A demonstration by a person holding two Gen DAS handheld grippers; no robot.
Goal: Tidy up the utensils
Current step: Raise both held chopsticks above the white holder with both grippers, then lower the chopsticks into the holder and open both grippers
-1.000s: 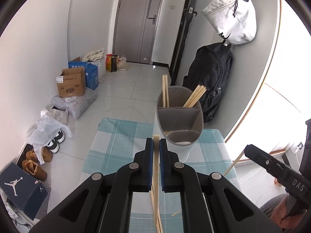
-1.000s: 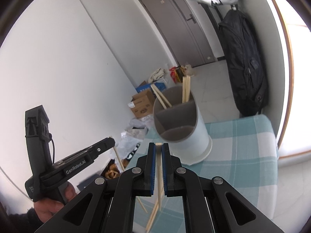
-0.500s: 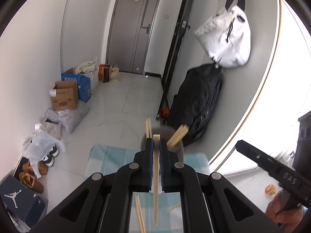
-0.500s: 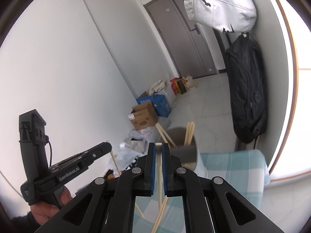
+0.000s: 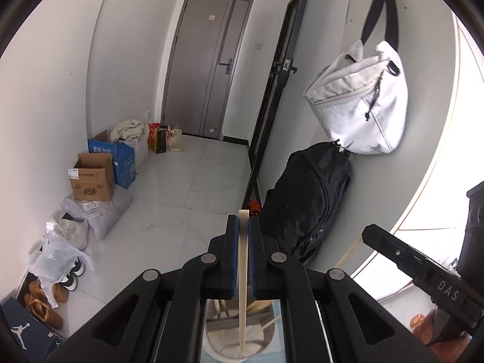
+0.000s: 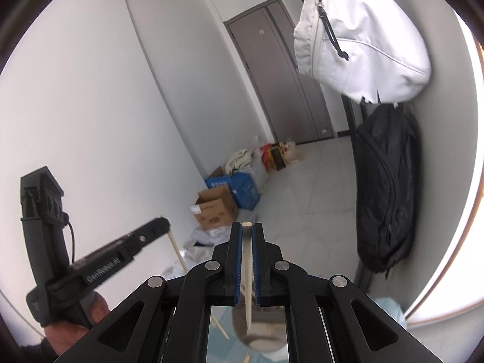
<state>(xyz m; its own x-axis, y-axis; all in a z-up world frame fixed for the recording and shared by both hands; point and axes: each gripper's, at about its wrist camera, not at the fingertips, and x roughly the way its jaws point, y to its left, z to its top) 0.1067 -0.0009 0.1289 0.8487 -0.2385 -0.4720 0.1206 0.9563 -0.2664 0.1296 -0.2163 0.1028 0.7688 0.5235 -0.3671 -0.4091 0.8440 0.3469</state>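
- Both grippers have risen since the earlier frames; the holder, once ahead of them on the cloth, now lies low beneath the jaws.
- Left gripper (image 5: 243, 233) is clenched on 1 chopstick (image 5: 243, 287), held upright so its tip hangs over the holder (image 5: 217, 337); other chopsticks already lean inside it.
- Right gripper (image 6: 246, 239) grips a second chopstick (image 6: 248, 290) the same way, tip down above the grey holder (image 6: 266, 337).
- Lifting probably lets each tip clear the rim before dropping in; a loose chopstick (image 6: 219, 326) lies on the checked cloth (image 6: 390, 311).
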